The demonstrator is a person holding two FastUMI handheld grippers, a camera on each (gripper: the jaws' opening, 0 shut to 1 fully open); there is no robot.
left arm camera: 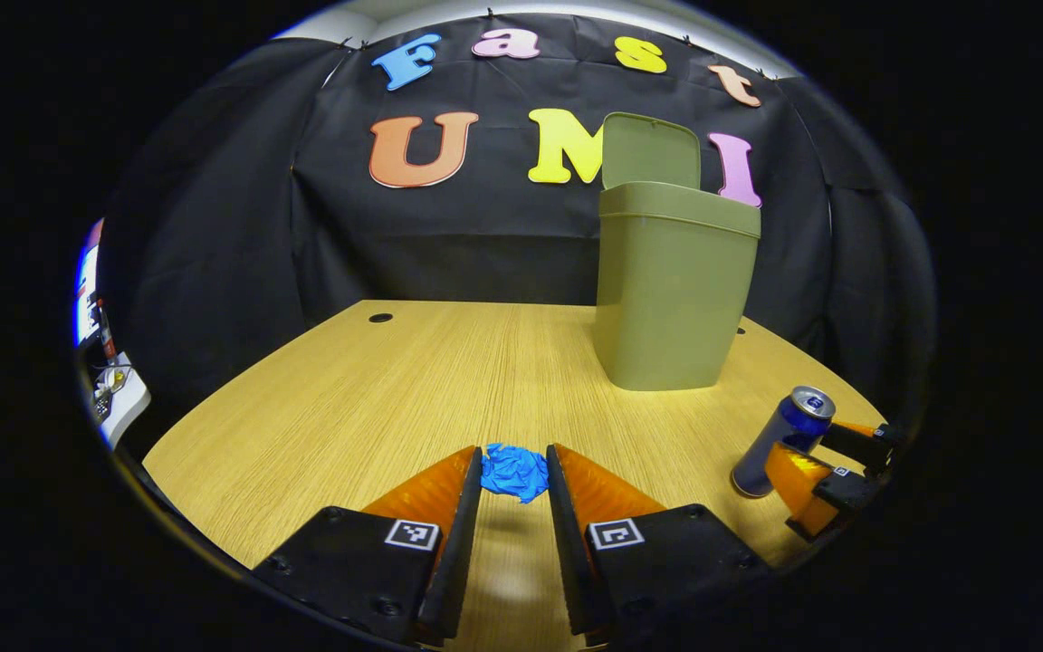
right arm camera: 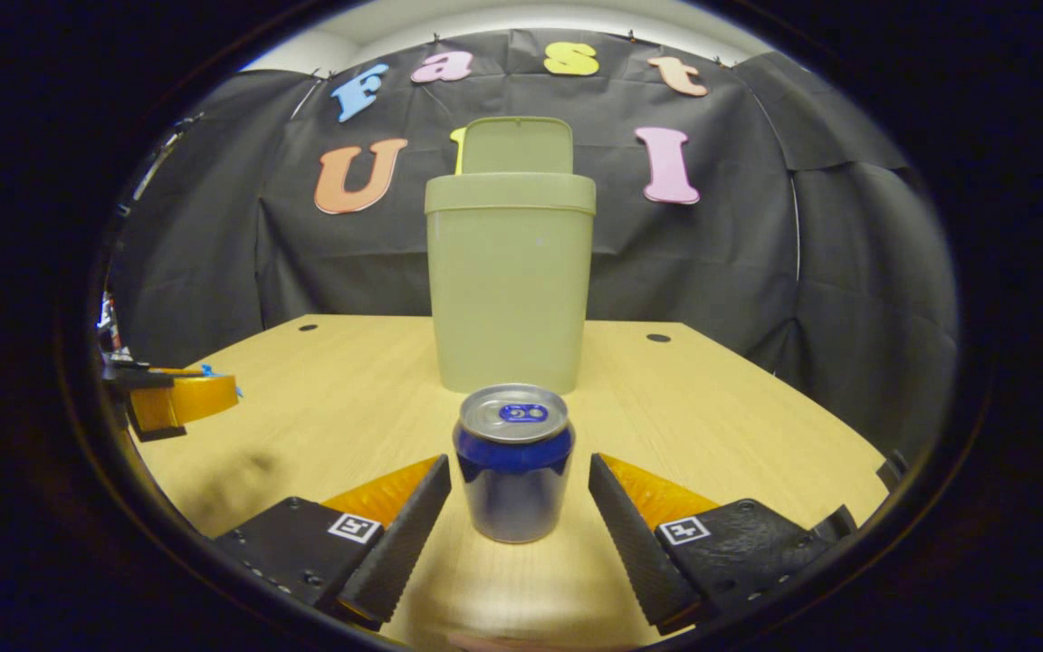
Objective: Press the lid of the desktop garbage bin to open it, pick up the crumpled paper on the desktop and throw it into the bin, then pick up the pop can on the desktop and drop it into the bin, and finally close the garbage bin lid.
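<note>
The crumpled paper (left arm camera: 514, 472), a blue wad, sits between the fingertips of the left gripper (left arm camera: 514, 473). Both fingers (left arm camera: 465, 507) close in on its sides and appear to press on it; the jaws stand narrowly open, only as wide as the wad. Whether the wad rests on the desktop (left arm camera: 413, 380) or is lifted just clear of it cannot be told; a faint shadow lies on the wood beneath the jaws.

The pop can (right arm camera: 513, 462) stands upright on the desktop, centred between the fingers of the right gripper (right arm camera: 518, 484). The jaws are wide open: a visible gap of bare wood separates each finger (right arm camera: 413, 516) from the can wall, so neither finger touches it. In the left gripper view the same can (left arm camera: 784, 441) appears far to the right of the left jaws, with the right gripper (left arm camera: 834, 462) around it.

The garbage bin (right arm camera: 510, 281) stands straight ahead of the right jaws, just beyond the can, with a strip of desktop between them. Its lid (right arm camera: 517, 145) is raised upright at the back of the rim, leaving the mouth open. From the left jaws, the bin (left arm camera: 671, 290) lies ahead and to the right, well apart from the paper.

In the right gripper view the left gripper (right arm camera: 179, 400) shows far to the left of the right jaws, low over the desktop edge.
</note>
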